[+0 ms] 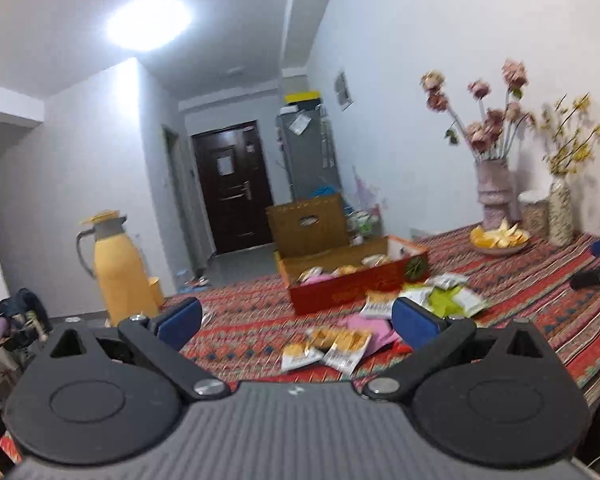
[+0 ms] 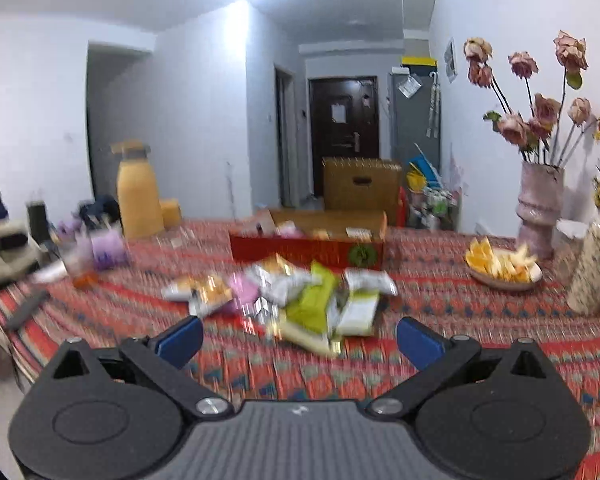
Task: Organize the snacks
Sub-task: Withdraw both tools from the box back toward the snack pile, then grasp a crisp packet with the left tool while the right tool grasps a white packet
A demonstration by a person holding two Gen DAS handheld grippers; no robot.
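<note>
- Snack packets, crinkly foil and plastic, lay heaped mid-frame before the red open cardboard box.
- Left gripper and right gripper gaped wide, empty.
- Best picked one edge packet singly.

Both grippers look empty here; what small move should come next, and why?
Probably ease the left gripper forward and down onto the nearest snack packet. Its jaws stand wide and empty, loose packets lie scattered on the tablecloth, and the red box behind already holds some.
</note>
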